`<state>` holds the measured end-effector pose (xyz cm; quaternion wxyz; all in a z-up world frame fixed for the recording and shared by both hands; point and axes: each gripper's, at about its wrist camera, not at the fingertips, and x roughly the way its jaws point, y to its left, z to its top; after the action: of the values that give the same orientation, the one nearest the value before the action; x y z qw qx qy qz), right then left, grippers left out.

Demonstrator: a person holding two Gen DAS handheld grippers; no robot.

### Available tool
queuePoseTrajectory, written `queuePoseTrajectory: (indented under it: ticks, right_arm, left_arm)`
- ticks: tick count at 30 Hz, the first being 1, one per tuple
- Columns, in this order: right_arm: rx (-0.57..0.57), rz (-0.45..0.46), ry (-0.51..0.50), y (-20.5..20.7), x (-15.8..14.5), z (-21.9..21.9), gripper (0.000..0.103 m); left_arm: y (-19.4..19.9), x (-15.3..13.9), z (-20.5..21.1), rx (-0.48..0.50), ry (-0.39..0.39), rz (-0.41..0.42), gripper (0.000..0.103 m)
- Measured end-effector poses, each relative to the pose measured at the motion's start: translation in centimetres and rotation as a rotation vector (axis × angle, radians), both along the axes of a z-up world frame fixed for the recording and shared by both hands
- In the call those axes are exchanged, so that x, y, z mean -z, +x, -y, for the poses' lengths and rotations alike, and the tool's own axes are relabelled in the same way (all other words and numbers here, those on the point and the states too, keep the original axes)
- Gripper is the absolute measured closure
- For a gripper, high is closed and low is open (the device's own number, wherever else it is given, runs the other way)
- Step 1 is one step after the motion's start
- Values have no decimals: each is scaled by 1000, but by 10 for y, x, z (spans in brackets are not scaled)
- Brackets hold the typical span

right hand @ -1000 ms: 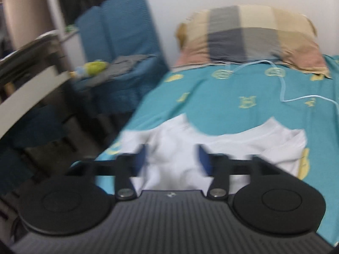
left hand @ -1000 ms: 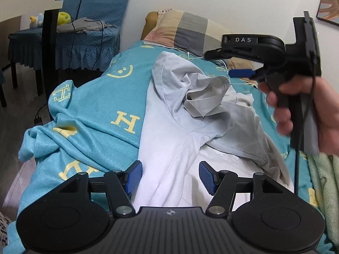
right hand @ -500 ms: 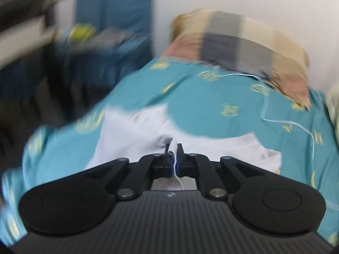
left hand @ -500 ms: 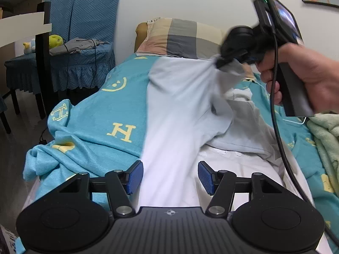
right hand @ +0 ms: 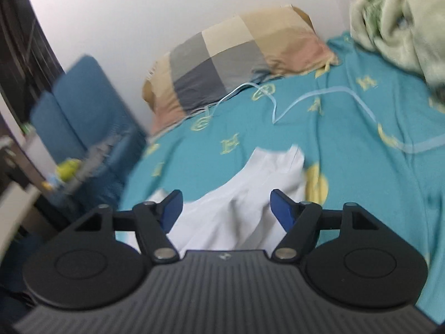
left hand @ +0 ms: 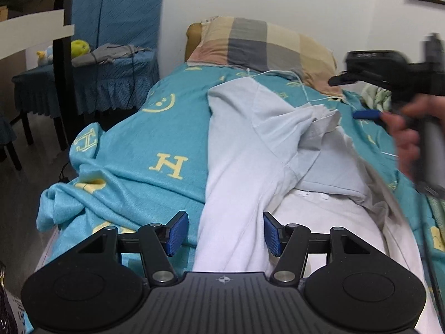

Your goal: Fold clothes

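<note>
The shirt lies lengthwise on the bed, one side doubled over the middle and a sleeve rumpled across it; the fold looks part-made, a judgement only. The left gripper hovers over the near hem with its jaws apart, holding nothing; the right gripper hangs above the sleeve end, jaws also apart and empty, a hand on its grip. The next move seems to call for smoothing the sleeve flat, then pinching an edge cleanly; thin cloth may slip or bunch; the cable near the pillow lies clear.
</note>
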<state>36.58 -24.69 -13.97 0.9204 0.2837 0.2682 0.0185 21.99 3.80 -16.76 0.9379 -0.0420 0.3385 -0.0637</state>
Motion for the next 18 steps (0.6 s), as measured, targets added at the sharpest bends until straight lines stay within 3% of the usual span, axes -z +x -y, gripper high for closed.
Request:
queuePoseTrajectory:
  ticks: [2,5,7,8,9,11,13,16,18]
  right_arm:
    - [-49,-17,38,-19,3,-10,30]
    - [-103,-101,-60,-20,12,-43,31]
    - [-99,-120,-149,-18,20,-59,55]
    - [-79,-117,-196,-17,23,-66,74]
    - [-62,-120,-203,-15,24,-67,84]
    - [-32,-128,-191,-13,24,-66,95]
    - [-16,-103,-173,-20,13,-65,98]
    - [20,3,-166,-43,-6,-56,98]
    - [62,-31,-172,-51,-1,-44,98]
  left_arm:
    - [0,-1,-2,-12,-7,-4,43]
    - [0,-2,-6,-30,-17,-10,43]
    - [1,-2,-10,-46,-30,-11,43]
    - [0,-3,-12,-51,-42,-11,43]
    - [0,-4,-15,-57,-52,-10,43]
    - [-2,-7,-18,-71,-63,-4,43]
    - [-4,-9,-22,-84,-75,2,43]
    - [-6,-13,-27,-99,-101,10,43]
    - [-7,-15,-28,-103,-109,12,43]
